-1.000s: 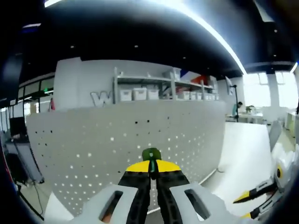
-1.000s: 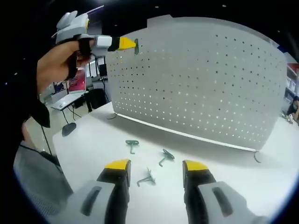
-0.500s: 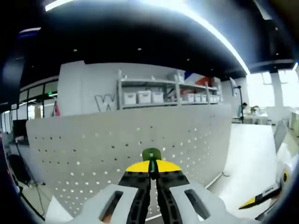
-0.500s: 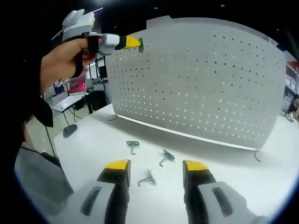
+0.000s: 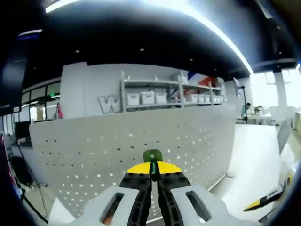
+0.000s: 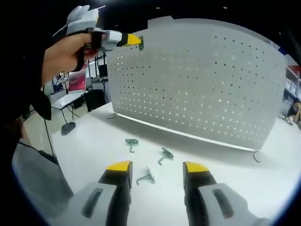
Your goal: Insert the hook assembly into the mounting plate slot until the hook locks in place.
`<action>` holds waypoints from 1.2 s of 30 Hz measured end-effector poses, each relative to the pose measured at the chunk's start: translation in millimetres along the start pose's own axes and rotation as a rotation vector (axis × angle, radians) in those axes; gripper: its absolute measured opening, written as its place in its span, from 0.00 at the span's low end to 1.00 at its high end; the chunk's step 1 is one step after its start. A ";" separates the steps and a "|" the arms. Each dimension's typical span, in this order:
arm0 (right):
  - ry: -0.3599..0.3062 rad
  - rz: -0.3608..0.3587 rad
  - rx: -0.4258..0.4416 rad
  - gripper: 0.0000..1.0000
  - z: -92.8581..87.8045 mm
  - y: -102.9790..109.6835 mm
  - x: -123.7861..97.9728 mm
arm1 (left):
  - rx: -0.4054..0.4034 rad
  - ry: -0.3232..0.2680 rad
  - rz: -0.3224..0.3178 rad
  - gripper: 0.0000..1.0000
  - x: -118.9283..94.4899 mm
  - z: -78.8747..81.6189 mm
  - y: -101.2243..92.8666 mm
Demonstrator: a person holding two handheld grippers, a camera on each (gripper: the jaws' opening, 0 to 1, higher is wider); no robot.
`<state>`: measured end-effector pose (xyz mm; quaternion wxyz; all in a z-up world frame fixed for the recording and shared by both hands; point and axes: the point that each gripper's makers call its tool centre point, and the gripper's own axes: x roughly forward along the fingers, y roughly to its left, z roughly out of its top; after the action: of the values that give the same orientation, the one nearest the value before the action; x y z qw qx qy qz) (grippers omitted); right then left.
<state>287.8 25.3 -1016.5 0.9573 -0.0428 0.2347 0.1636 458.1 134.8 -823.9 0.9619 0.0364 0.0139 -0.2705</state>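
Up at the top left of the right gripper view, the left tool (image 6: 137, 41) pinches a small green hook (image 6: 141, 42) tight, right by the top edge of the white pegboard (image 6: 202, 80). Lower down, the right tool (image 6: 157, 169) is wide open and holds nothing. Three more green hooks (image 6: 162, 155) lie on the white surface (image 6: 94, 141) near it.

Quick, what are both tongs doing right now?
Left tongs: shut on a green hook, near the pegboard.
Right tongs: open, holding nothing.
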 end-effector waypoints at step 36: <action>0.002 -0.042 0.035 0.41 -19.4 -14.0 -29.2 | 0.063 0.007 0.102 0.02 40.7 26.6 8.1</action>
<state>259.6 0.5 -1020.1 0.9609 -0.0313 0.2374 0.1393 497.2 118.4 -798.8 0.9728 0.0684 0.0070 -0.2211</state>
